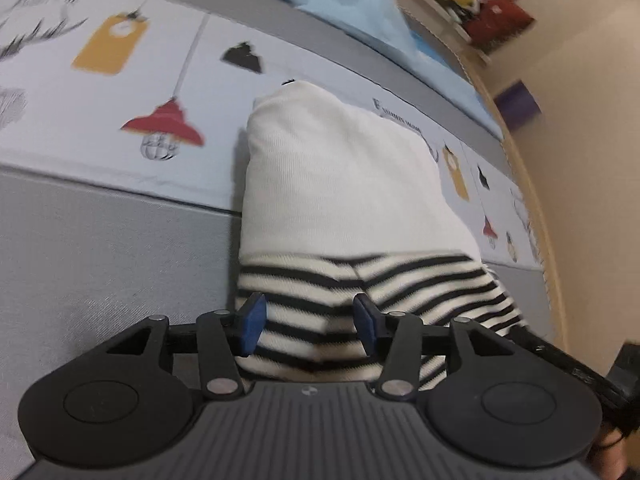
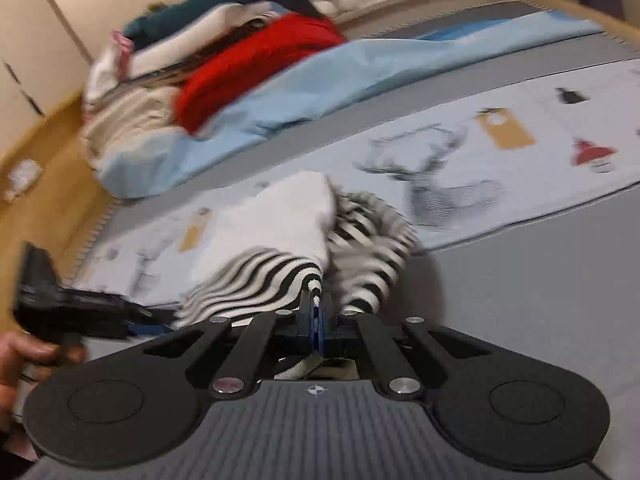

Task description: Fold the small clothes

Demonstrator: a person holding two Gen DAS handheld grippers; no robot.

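A: Item one, left gripper [image 1: 310, 322]?
B: Jaws standing wide apart, gripping nothing, straddling the striped hem of the garment [image 1: 340, 200].

A: Garment's location?
B: Lying on the printed sheet [image 1: 120, 128] of the bed, white body running straight away from the left jaws, long axis pointing at the far edge.

A: Right gripper [image 2: 317, 316]?
B: Jaws pinching closed on a striped fold, lifting it.

A: Room for moving?
B: Grey mattress [image 2: 540, 300] lying open toward the right edge; blue blanket [image 2: 300, 92] crowding the far side.
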